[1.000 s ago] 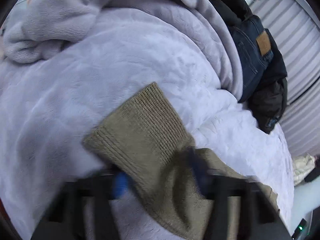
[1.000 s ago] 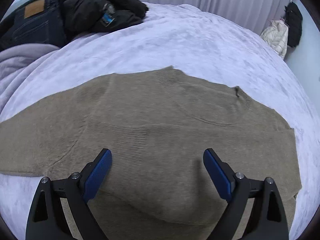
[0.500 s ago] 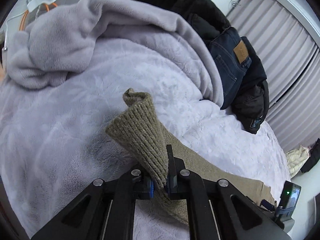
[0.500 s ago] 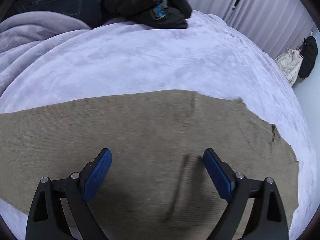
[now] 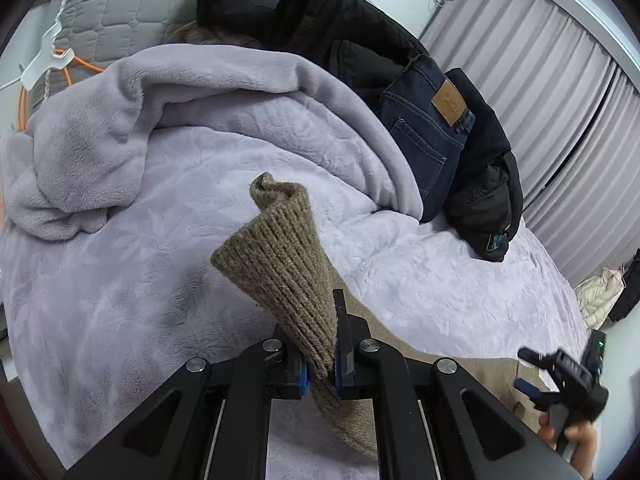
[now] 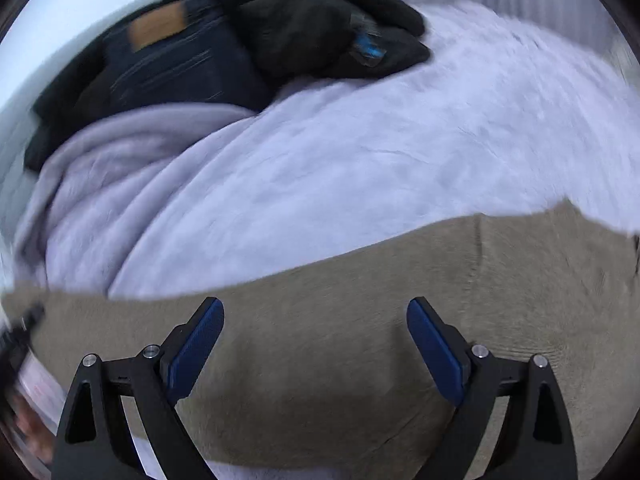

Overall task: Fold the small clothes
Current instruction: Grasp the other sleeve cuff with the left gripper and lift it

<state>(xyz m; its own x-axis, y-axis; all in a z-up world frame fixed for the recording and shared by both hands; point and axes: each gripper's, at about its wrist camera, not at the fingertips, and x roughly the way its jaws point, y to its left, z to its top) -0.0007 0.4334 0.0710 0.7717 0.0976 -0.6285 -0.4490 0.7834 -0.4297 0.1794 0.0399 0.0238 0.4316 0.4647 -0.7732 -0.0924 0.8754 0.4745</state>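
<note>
**A:** Where does the folding stand?

**B:** It looks barely begun. An olive-brown knitted sweater (image 6: 360, 320) lies spread flat on a pale lilac blanket (image 6: 360, 152) covering a bed. The left gripper (image 5: 320, 364) has its jaws clenched on the ribbed cuff (image 5: 280, 264) of one sleeve, which stands up off the blanket in a loose roll. No finished fold shows anywhere on the body of the garment.

**A:** And the other tool?

**B:** The right gripper (image 6: 316, 344) hangs over the sweater's body with its blue pads (image 6: 196, 344) spread wide and nothing between them. Judging by this, the sleeve is yet to be carried across the body, and the second sleeve and the body folds are all left to do.

**A:** What is hard to make out?

**B:** The right wrist view is blurred, so the sweater's seams and far edge are soft. Its lower hem is cut off by the frame. In the left wrist view, the stretch of sleeve below the jaws is hidden behind the gripper's black frame. The second sleeve cannot be picked out. At the head of the bed, jeans (image 5: 428, 128) and a black jacket (image 5: 320, 28) lie heaped; whether they belong to the task is unclear.
</note>
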